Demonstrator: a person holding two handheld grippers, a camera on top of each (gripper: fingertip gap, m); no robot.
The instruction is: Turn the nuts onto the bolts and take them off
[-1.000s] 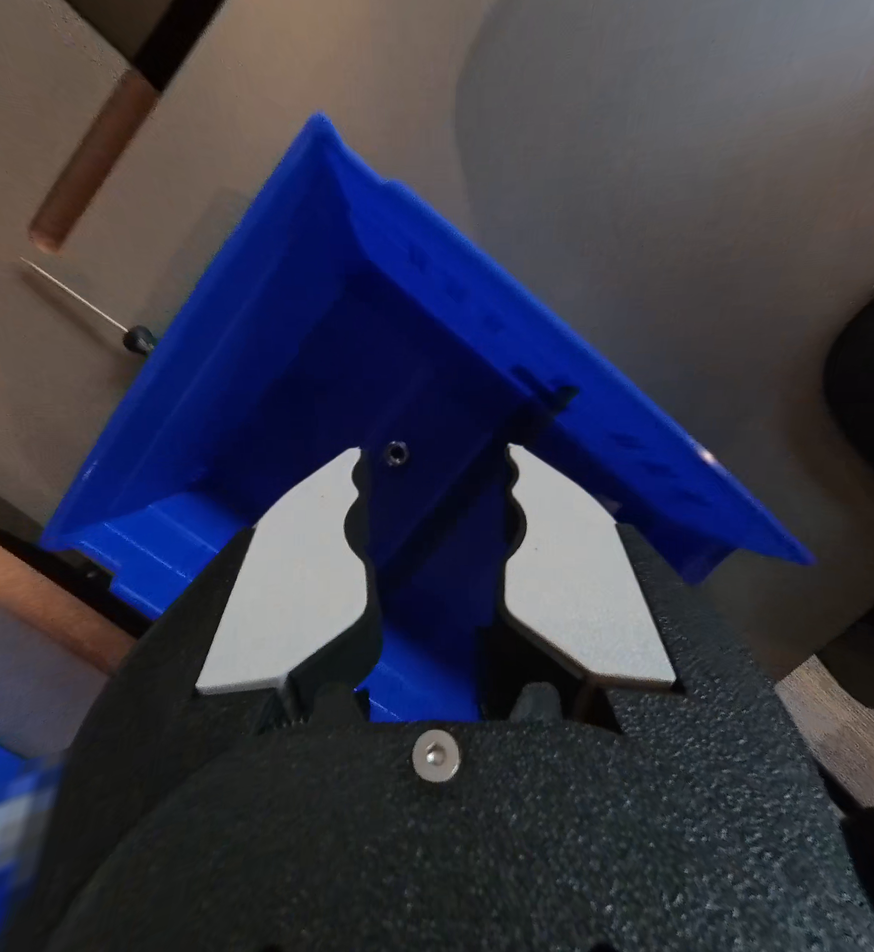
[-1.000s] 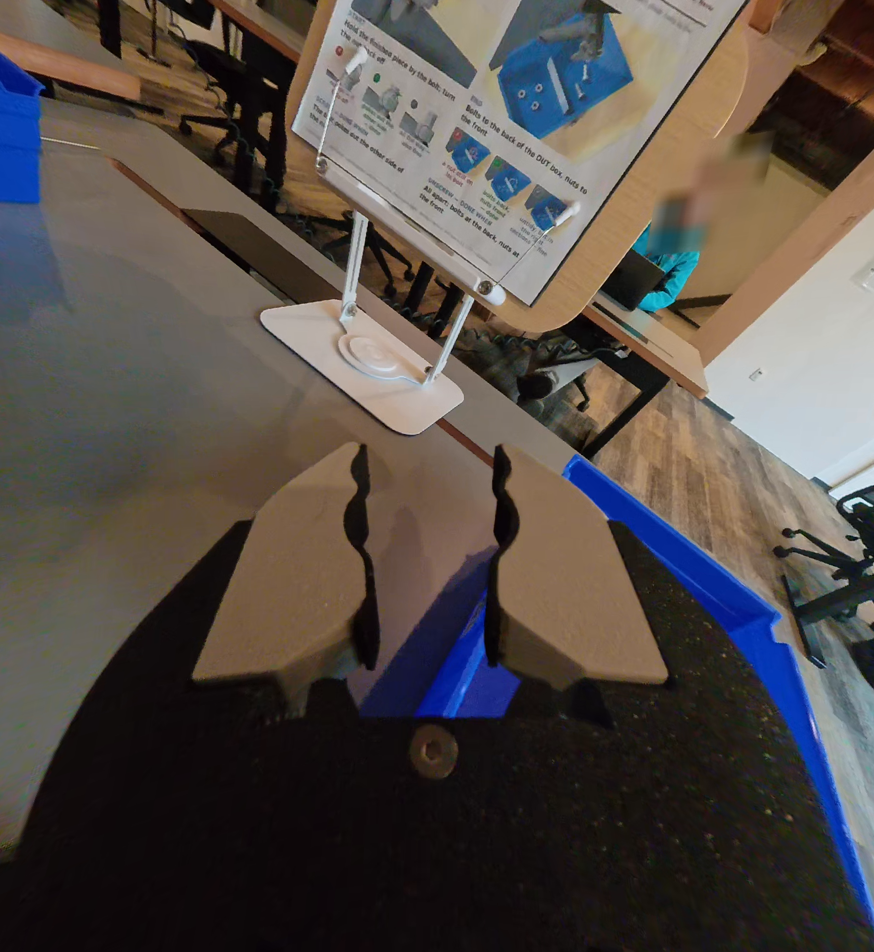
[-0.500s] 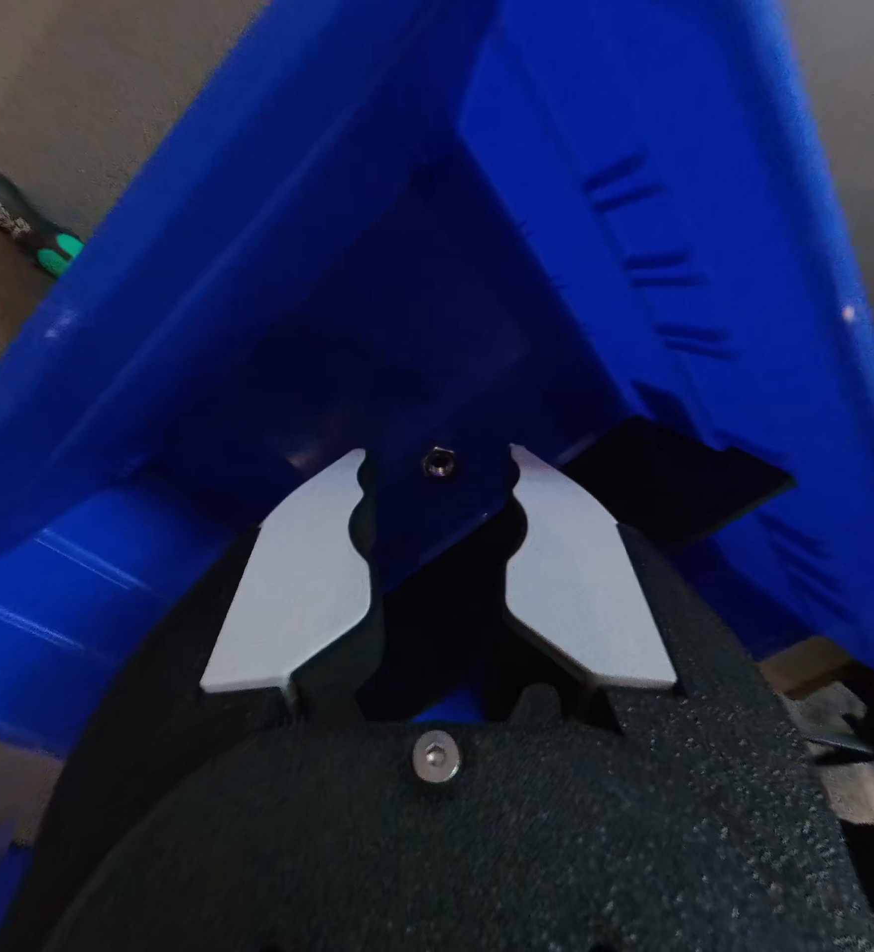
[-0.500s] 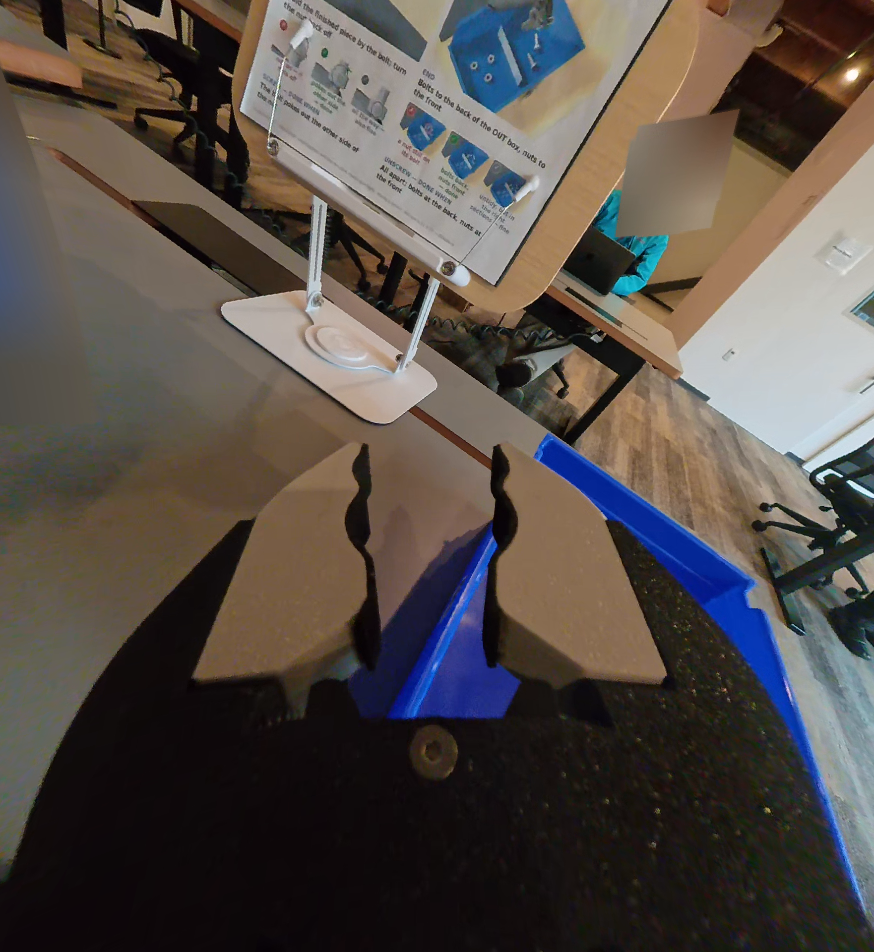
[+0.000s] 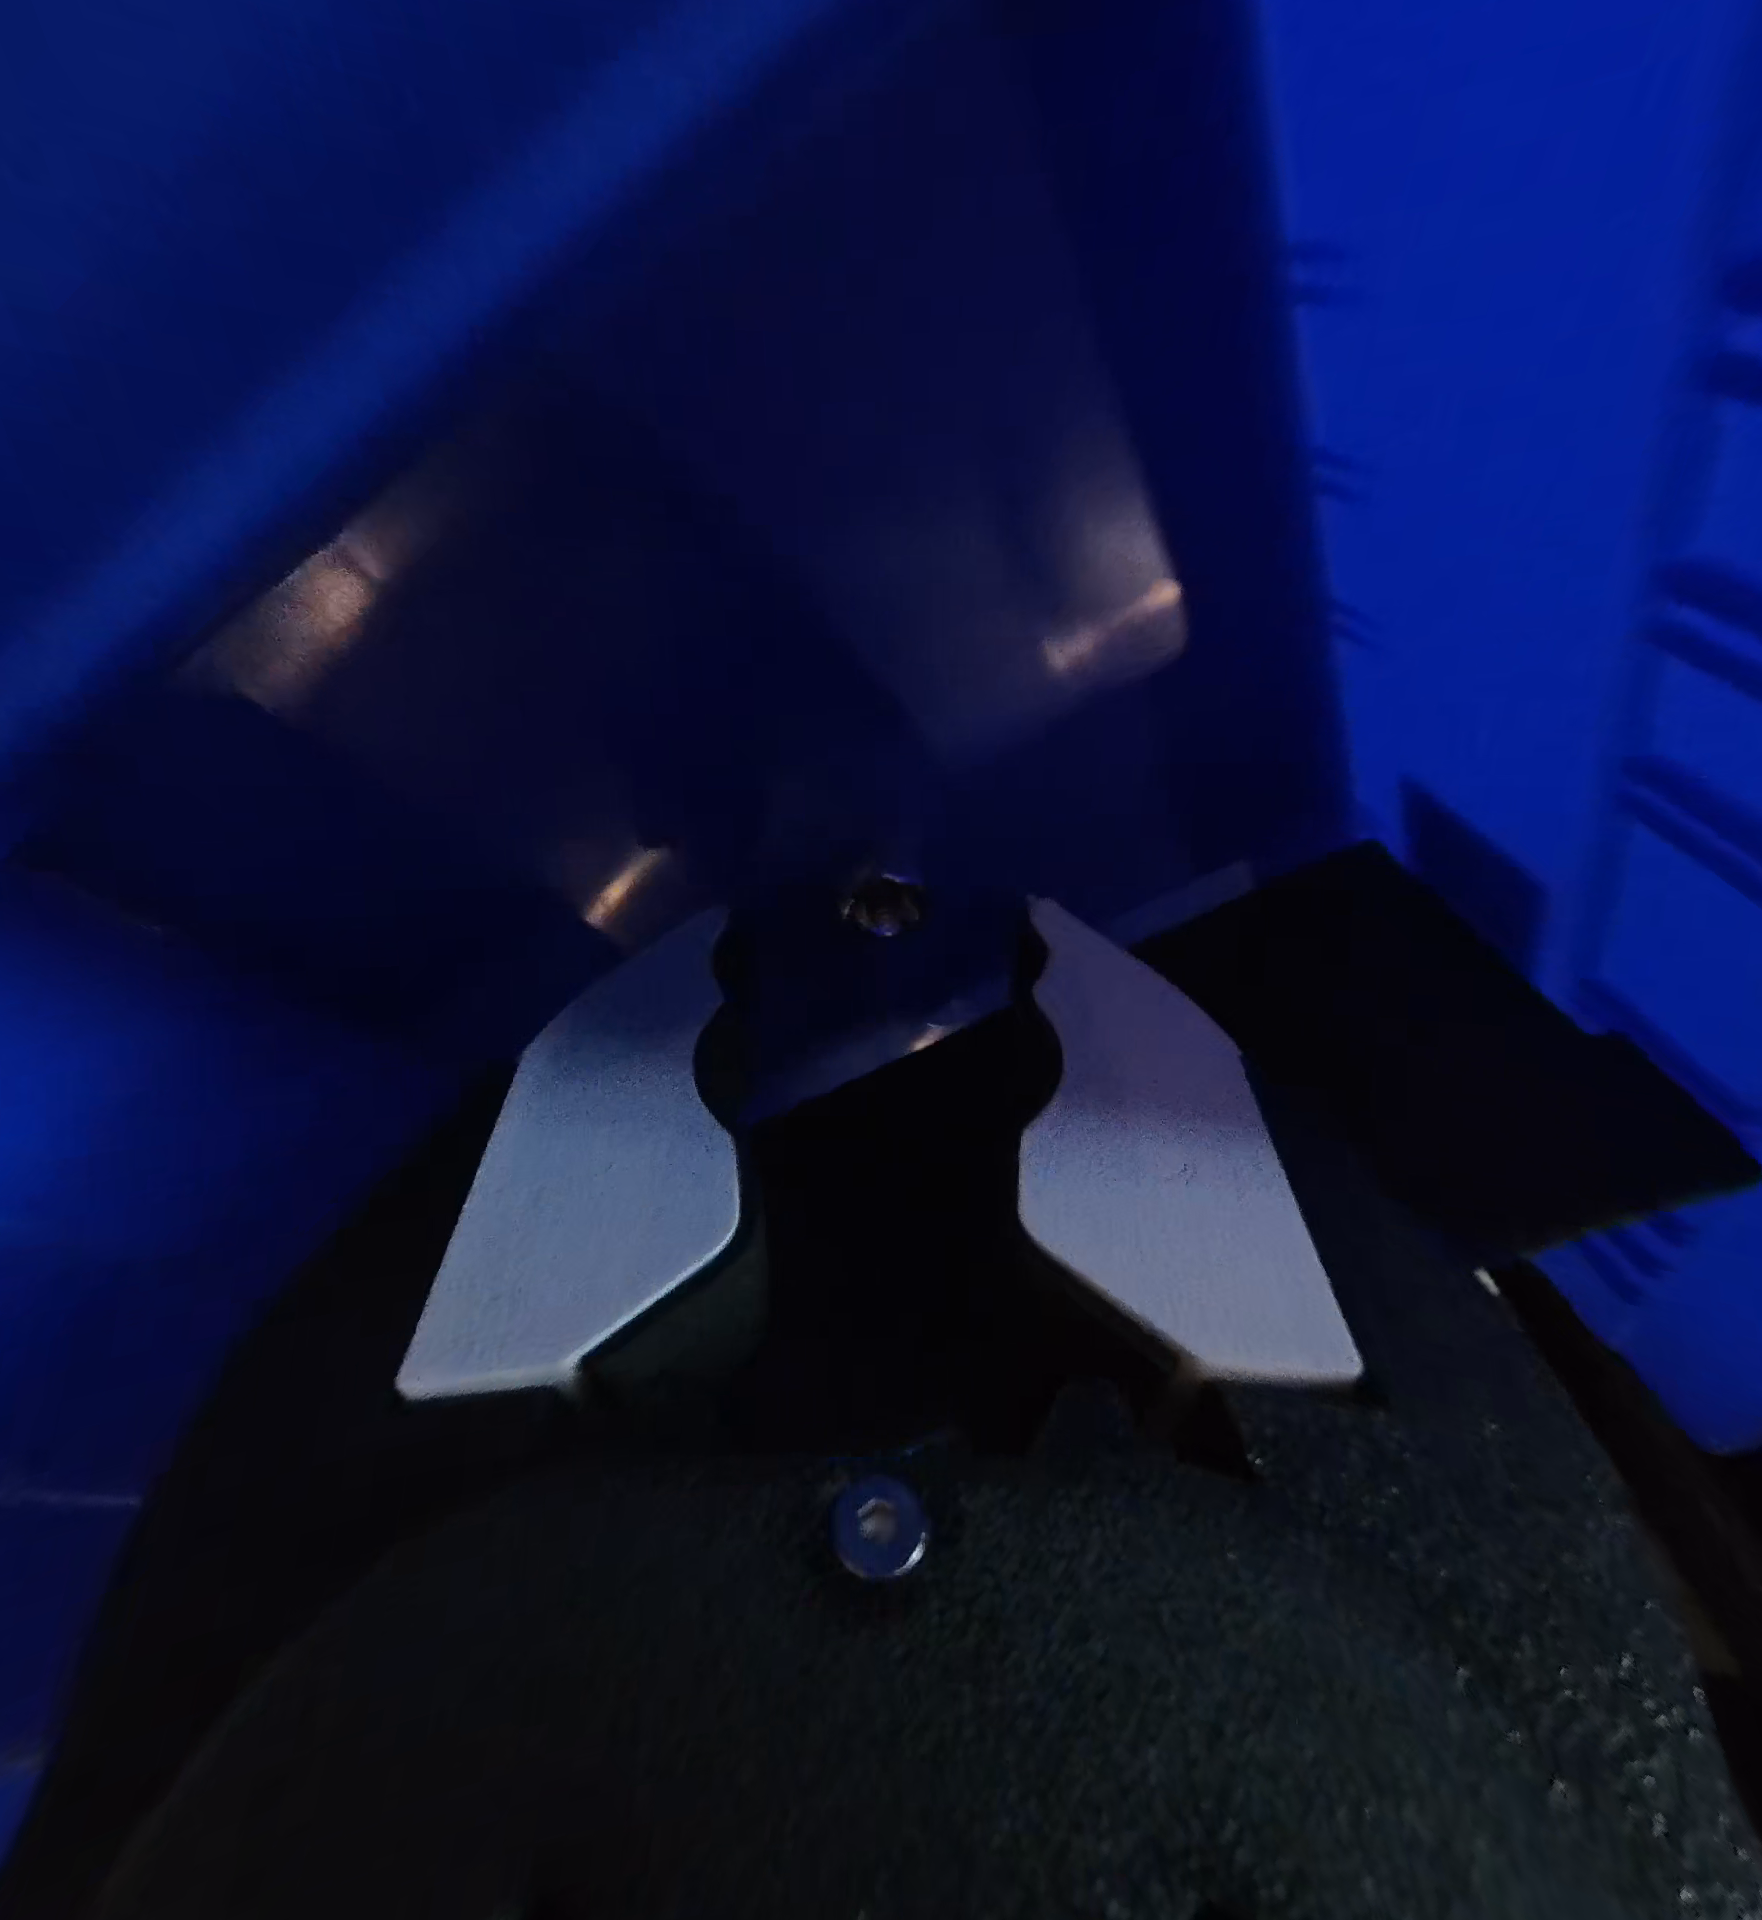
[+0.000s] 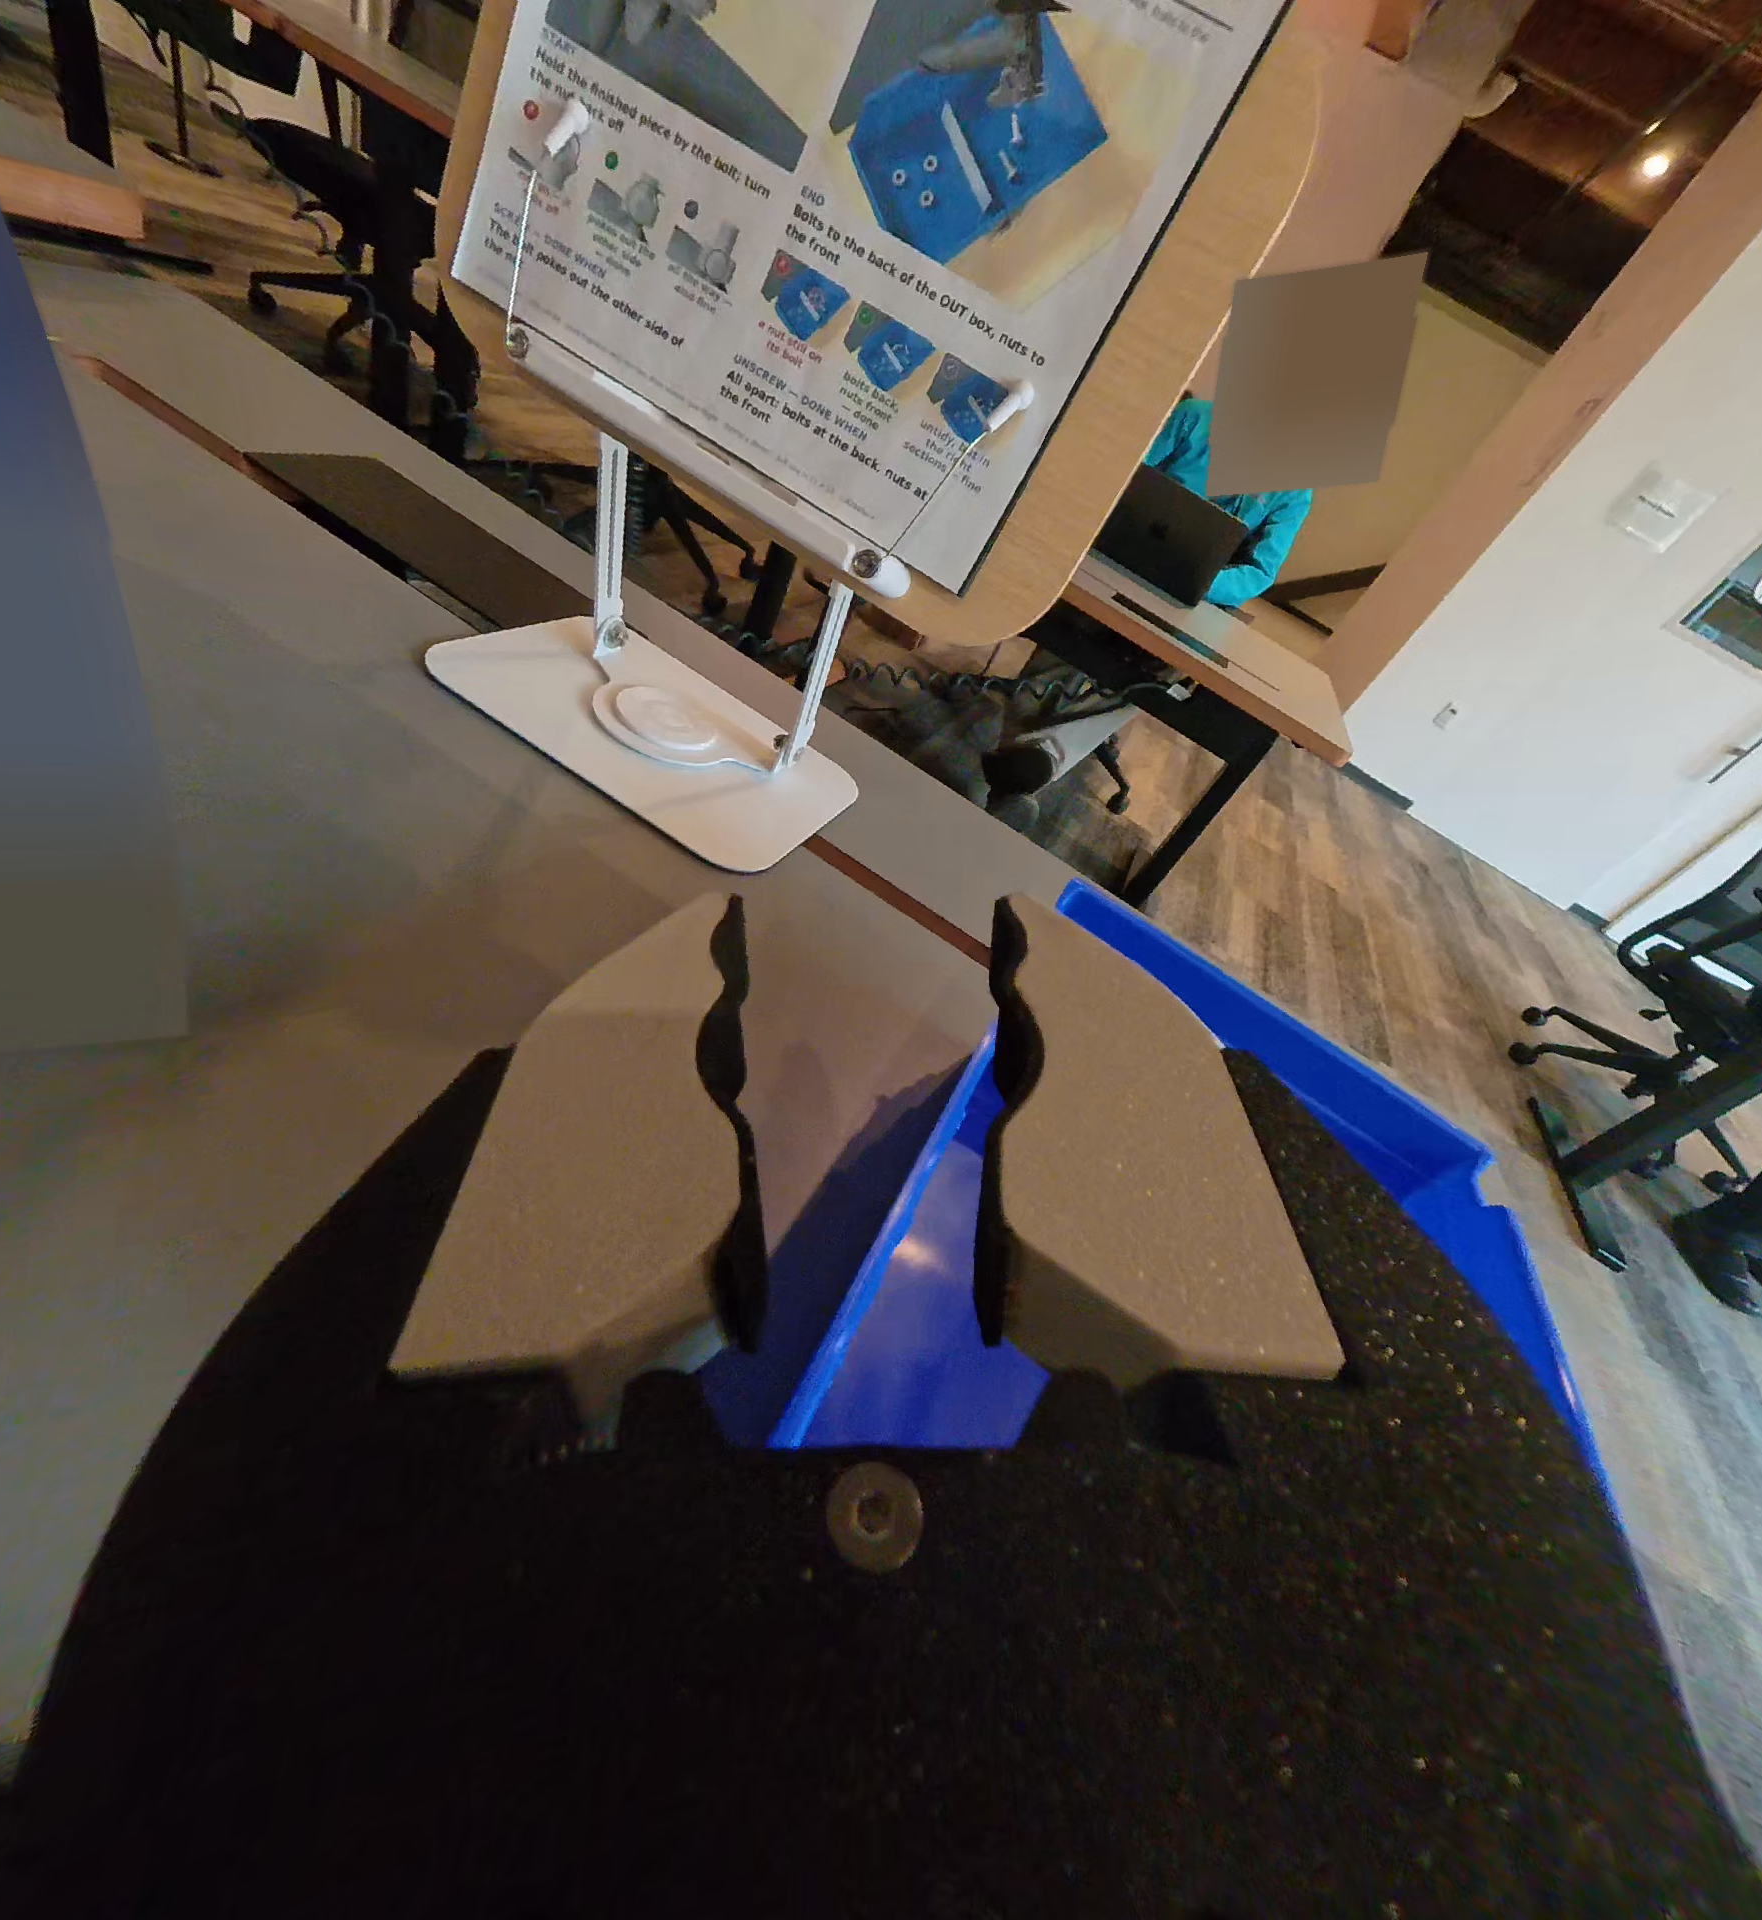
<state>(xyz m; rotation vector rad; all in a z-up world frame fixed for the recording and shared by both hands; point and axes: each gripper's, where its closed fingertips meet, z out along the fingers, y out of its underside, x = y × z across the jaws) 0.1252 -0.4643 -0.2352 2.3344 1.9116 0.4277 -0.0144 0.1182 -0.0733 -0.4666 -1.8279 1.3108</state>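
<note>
Picking-up step, judging by the layout: left tongs (image 5: 879, 914) deep inside a blue bin (image 5: 1583, 520), jaws apart, nothing between them. Just ahead of the tips, almost centred in the gap, a small metal nut (image 5: 884, 904), lying on the bin's dark floor. Dim in there and somewhat blurred; hard to tell whether flat or tipped. To the right of the tips, a flat black plate or divider (image 5: 1428, 1049), close to the right finger (image 5: 1168, 1174). No bolt visible in this view.

Right tongs (image 6: 861, 914) also parted and empty, hovering over the grey tabletop (image 6: 285, 831) with the rim of a second blue bin (image 6: 1324, 1070) running under the right finger. Beyond the tips, a white stand (image 6: 648, 727) holding an instruction sheet (image 6: 804, 260); farther off, a seated person in teal (image 6: 1261, 540) at another desk.

Next, probably: a short push forward to bring the nut between the fingers, then a gentle close. Small and smooth, so likely to skid or flip if struck by one finger first; worth centring carefully and keeping clear of the black plate on the right. Right tongs idle, presumably waiting to fetch or steady a bolt.
</note>
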